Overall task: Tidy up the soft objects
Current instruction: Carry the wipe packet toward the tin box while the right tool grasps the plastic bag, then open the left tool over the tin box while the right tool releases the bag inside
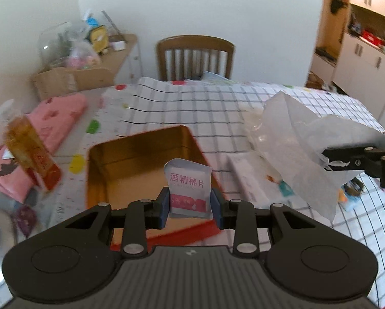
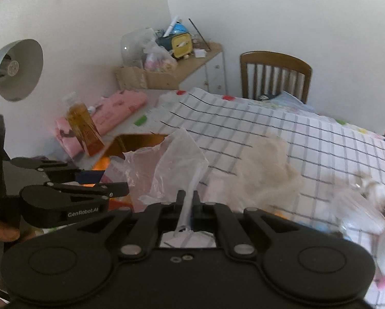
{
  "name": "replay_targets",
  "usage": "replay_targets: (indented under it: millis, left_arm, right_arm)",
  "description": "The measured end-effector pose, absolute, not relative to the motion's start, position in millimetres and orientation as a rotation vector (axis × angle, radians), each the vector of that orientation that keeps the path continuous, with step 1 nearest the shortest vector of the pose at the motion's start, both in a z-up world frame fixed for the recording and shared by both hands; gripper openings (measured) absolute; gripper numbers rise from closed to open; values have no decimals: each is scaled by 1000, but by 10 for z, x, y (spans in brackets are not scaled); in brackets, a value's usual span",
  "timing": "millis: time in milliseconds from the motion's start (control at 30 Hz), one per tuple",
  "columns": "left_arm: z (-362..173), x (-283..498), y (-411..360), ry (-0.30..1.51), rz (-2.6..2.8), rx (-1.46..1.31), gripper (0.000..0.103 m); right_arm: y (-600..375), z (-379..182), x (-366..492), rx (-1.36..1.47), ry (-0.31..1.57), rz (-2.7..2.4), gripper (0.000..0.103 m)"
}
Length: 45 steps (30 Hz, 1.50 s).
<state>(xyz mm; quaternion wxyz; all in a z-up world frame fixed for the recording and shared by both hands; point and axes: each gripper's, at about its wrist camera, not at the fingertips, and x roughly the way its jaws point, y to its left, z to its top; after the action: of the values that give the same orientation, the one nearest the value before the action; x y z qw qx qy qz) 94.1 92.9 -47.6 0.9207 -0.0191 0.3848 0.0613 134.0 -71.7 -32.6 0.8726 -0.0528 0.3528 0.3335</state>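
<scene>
While a sachet of alcohol cotton pads point(image 1: 189, 189) is clamped in the left hand-held gripper point(image 1: 190, 207) above the open tin box point(image 1: 99, 170) on the desk point(image 1: 218, 118), and a thin plastic bag point(image 2: 166, 164) is pinched in the fully closed right hand-held gripper point(image 2: 188, 198), the box could be missed if the sachet were released early.

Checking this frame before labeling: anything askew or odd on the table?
Yes. The amber bottle left of the open box leans sharply rather than standing upright. The checked tablecloth is rucked into a raised ridge at the far edge. What the bottle rests on is unclear through the blur.
</scene>
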Motion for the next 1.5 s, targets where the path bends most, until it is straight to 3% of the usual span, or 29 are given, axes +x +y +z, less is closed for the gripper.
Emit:
replay_targets:
  millis: [433, 1200, 1500]
  left_arm:
    - [-586, 1135, 1521, 846, 234, -64, 33]
    - [-1214, 1679, 1551, 1030, 243, -20, 33]
    - [-1331, 1757, 1607, 1079, 242, -68, 34]
  right_arm:
    - [36, -450, 1791, -182, 793, 730, 3]
    - [804, -1170, 2317, -484, 892, 766, 4]
    - [868, -1239, 2343, -556, 878, 813, 13]
